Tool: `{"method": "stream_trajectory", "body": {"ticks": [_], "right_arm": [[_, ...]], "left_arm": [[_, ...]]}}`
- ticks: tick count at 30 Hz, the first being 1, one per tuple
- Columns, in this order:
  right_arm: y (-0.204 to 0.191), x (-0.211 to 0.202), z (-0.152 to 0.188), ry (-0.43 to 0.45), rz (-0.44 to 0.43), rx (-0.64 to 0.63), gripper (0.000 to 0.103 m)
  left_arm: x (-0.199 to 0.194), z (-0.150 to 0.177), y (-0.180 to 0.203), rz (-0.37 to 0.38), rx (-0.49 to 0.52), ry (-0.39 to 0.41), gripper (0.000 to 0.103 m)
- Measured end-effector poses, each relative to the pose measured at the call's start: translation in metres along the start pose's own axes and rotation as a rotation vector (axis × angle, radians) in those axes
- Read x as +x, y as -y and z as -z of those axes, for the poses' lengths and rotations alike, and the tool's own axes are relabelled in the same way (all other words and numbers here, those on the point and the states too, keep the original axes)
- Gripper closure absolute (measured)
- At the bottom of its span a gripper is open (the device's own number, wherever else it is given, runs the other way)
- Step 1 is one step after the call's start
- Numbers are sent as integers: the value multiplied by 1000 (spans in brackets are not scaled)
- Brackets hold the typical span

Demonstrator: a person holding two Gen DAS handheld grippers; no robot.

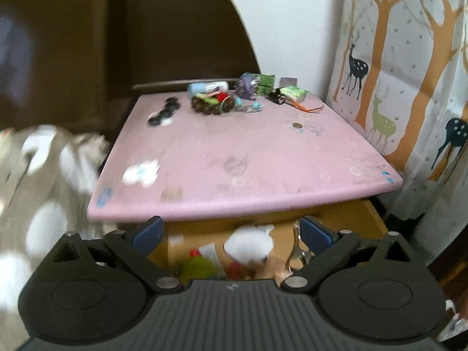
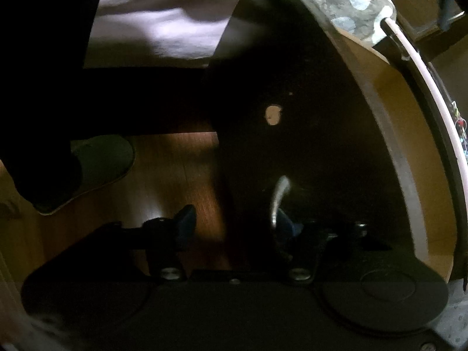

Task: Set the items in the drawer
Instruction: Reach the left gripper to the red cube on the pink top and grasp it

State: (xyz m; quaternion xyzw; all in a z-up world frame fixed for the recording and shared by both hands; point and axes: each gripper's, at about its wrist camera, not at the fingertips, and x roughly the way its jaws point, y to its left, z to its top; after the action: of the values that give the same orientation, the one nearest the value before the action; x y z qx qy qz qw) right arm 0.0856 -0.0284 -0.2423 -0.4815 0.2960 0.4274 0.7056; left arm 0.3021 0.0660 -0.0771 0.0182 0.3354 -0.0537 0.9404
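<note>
In the left wrist view, a pink tabletop (image 1: pixel 234 146) carries a cluster of small items (image 1: pixel 216 99) at its far edge and a black object (image 1: pixel 163 112) to the left. Below its front edge the wooden drawer (image 1: pixel 345 219) stands pulled out, with a white item (image 1: pixel 248 242), a green one (image 1: pixel 199 266) and other blurred things inside. My left gripper (image 1: pixel 231 234) hovers open over the drawer, empty. In the dark right wrist view, my right gripper (image 2: pixel 235 223) is open at the dark drawer front (image 2: pixel 292 134). The metal handle (image 2: pixel 278 193) lies against its right fingertip's inner side, ungripped.
A deer-print curtain (image 1: pixel 395 87) hangs right of the table; a dark headboard (image 1: pixel 175 29) stands behind it. Spotted bedding (image 1: pixel 49 190) lies left. In the right wrist view, a person's slippered foot (image 2: pixel 99 166) rests on the wooden floor (image 2: pixel 175 169).
</note>
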Motion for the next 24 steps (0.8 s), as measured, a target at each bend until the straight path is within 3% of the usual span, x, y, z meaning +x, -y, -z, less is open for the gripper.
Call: {"method": "stream_trajectory", "body": {"ticks": [4, 9, 11, 24], "right_arm": [[-1, 2, -2, -5, -1, 4, 30], [-2, 3, -1, -3, -5, -5, 28], [-3, 4, -2, -4, -5, -5, 27], [-8, 9, -1, 7, -6, -20, 17]], "left_arm": [[30, -34, 12, -1, 64, 38, 3], [77, -69, 21, -2, 117, 48, 18], [97, -82, 23, -11, 136, 56, 19], [201, -124, 18, -90, 171, 59, 48]]}}
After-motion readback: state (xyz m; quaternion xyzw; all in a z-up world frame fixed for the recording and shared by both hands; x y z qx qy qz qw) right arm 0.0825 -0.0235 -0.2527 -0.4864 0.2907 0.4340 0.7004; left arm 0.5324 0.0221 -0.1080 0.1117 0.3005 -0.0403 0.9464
